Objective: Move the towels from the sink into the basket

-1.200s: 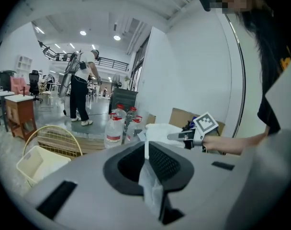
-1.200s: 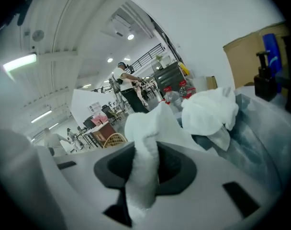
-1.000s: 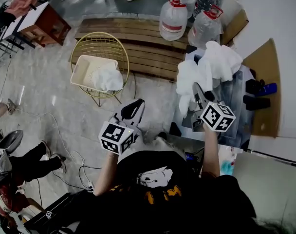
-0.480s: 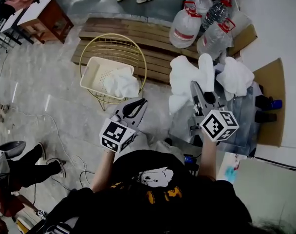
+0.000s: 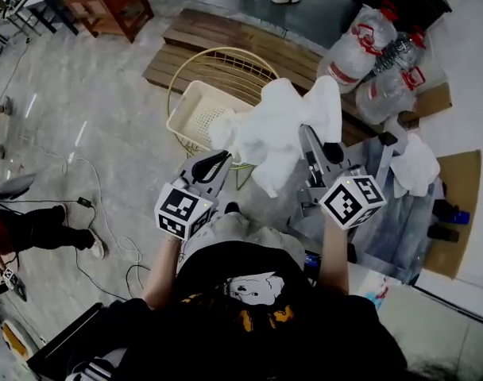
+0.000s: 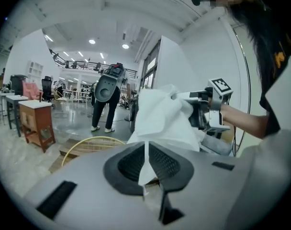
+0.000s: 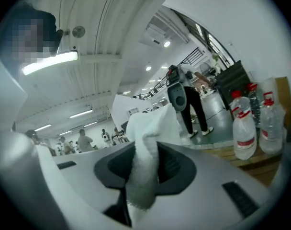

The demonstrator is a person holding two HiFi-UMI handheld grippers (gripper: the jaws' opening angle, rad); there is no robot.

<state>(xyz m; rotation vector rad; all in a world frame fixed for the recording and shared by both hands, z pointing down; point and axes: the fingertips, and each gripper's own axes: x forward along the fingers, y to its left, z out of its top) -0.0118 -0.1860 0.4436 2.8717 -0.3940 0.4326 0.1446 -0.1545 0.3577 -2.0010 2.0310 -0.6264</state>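
White towel (image 5: 281, 129): hangs in the air by the basket (image 5: 190, 109) rim, no longer over the sink (image 5: 384, 213) as a second ago. Probably needs only the drop now. Pinched thick in the right claw (image 5: 307, 133), by a thin fold in the left claw (image 5: 216, 163). Stretches claw to claw, long axis crosswise, one tail drooping toward the person. Leaves a second towel (image 5: 415, 165) at the sink.

No writing is legible: the water jugs' (image 5: 354, 52) red labels and the shirt's (image 5: 253, 317) orange print are too blurred.
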